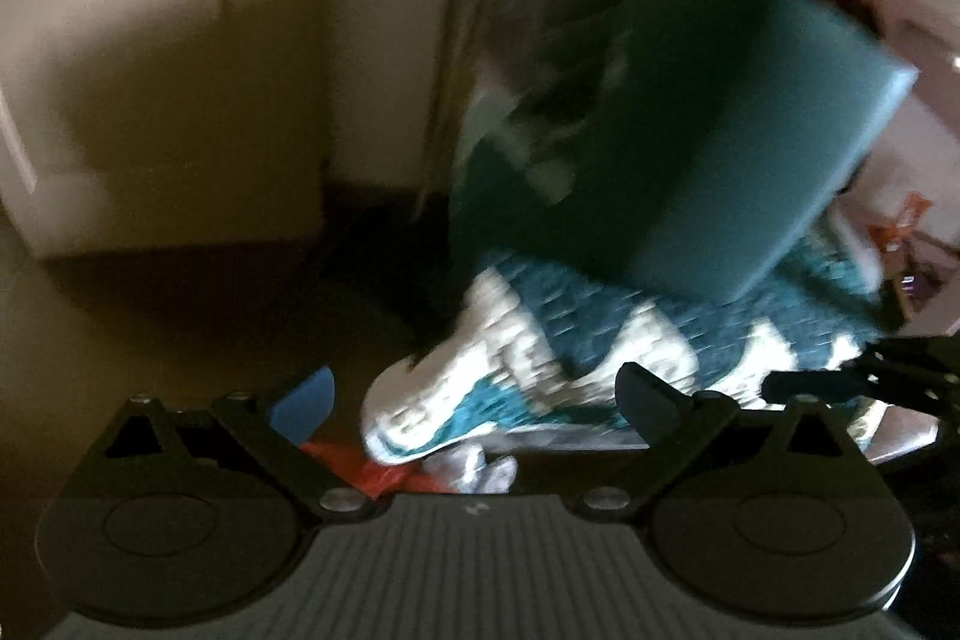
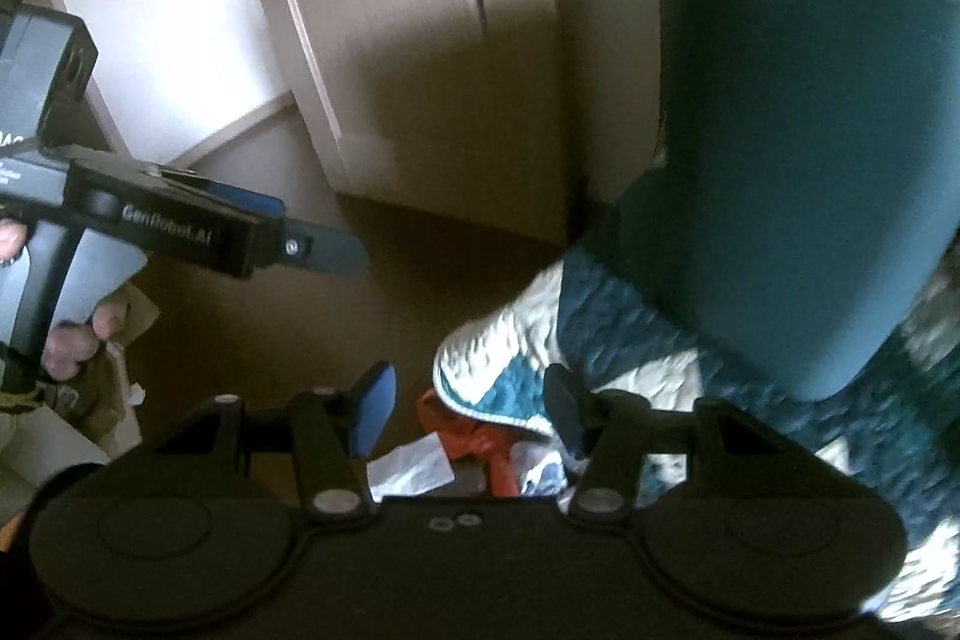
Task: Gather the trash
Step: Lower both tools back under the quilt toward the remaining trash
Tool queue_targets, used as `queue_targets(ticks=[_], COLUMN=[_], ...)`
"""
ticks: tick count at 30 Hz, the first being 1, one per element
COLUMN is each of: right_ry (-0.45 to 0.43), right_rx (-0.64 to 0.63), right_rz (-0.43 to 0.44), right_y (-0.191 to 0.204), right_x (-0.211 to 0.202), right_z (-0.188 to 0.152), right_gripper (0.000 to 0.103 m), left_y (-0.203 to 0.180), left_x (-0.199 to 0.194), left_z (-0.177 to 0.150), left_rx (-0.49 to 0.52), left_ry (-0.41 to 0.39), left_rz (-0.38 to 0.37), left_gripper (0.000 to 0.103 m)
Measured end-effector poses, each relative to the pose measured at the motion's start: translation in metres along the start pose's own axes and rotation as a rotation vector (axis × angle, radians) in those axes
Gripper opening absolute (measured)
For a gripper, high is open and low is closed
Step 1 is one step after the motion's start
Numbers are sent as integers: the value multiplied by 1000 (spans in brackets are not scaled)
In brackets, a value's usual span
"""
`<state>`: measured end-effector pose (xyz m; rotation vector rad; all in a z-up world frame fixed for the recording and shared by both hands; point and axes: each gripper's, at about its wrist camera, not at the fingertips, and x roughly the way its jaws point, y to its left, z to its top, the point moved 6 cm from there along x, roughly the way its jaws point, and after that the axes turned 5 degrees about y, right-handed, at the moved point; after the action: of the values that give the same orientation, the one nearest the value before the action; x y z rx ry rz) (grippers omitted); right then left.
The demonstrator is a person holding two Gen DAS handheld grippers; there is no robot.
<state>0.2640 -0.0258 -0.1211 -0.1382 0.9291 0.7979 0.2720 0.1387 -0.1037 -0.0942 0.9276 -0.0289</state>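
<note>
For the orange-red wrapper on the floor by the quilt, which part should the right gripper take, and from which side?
Probably the crumpled edge of the orange-red wrapper that sticks out from under the quilt. Come from above on its free side, toward the white paper, since the quilt's corner overhangs its other side. The right gripper is open, straddling it.

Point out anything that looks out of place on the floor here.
Litter lies on the carpet below the quilt's hanging edge: an orange wrapper and crumpled white paper, directly ahead of the open right gripper. The teal pillow sits tilted on the quilt.
</note>
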Motion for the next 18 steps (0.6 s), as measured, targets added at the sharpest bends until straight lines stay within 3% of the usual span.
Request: queue_targets(ticks=[7,10,12,18], right_ry=[133,149,181,280], right_rx=[68,86,93,109], right_rz=[1,5,41,60], right_y=[-14,-18,-19,-24], right_x=[99,135,157,220], right_z=[-43,-62,-71,-100], right_gripper=[54,54,54,55], left_y=[68,90,102,123], left_x=[89,129,155,219], left_z=[-39,-59,-74,-118], left_rx=[-60,-59,-50,-53], left_ry=[122,173,207,330], left_rz=[67,95,110,89], left_gripper=[101,101,101,101])
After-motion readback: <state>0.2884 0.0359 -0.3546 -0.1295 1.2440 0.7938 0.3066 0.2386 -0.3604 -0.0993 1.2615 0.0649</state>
